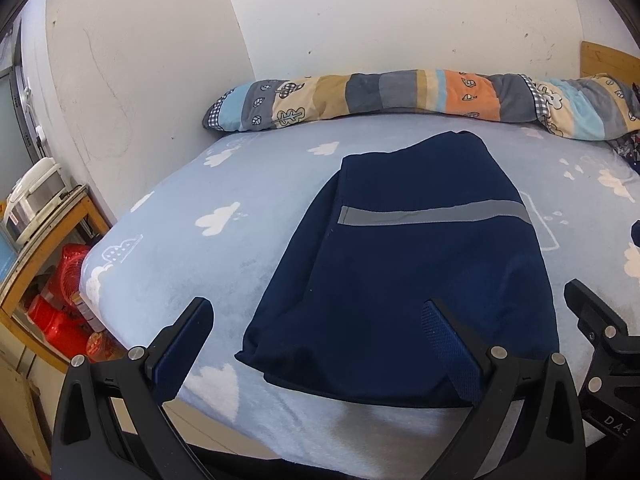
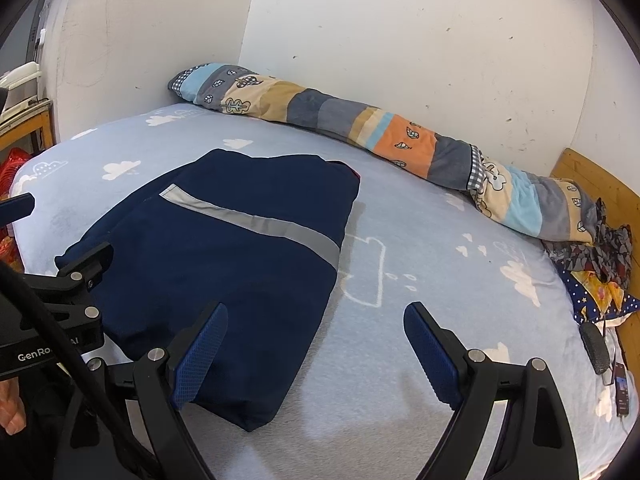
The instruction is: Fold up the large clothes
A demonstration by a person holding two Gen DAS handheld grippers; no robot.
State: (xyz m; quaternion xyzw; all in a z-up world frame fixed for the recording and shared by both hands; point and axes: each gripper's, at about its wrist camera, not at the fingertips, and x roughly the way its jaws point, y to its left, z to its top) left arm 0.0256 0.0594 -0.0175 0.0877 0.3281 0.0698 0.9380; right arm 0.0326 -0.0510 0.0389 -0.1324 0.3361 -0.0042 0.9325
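A dark navy garment [image 1: 412, 264] with a grey reflective stripe lies folded into a long rectangle on the light blue bed sheet [image 1: 192, 184]. It also shows in the right wrist view [image 2: 224, 264]. My left gripper [image 1: 316, 320] is open and empty, above the garment's near left corner. My right gripper [image 2: 316, 324] is open and empty, above the garment's near right edge and the bare sheet [image 2: 420, 216]. The right gripper's fingers [image 1: 588, 308] show at the right edge of the left wrist view. The left gripper's fingers [image 2: 86, 264] show at the left of the right wrist view.
A rolled patchwork quilt [image 1: 400, 96] lies along the wall at the back of the bed. A wooden shelf [image 1: 44, 248] with a rice cooker [image 1: 32, 204] and red items stands left of the bed. Patterned cloth [image 2: 600, 264], a phone and a dark object lie by the wooden headboard [image 2: 596, 184].
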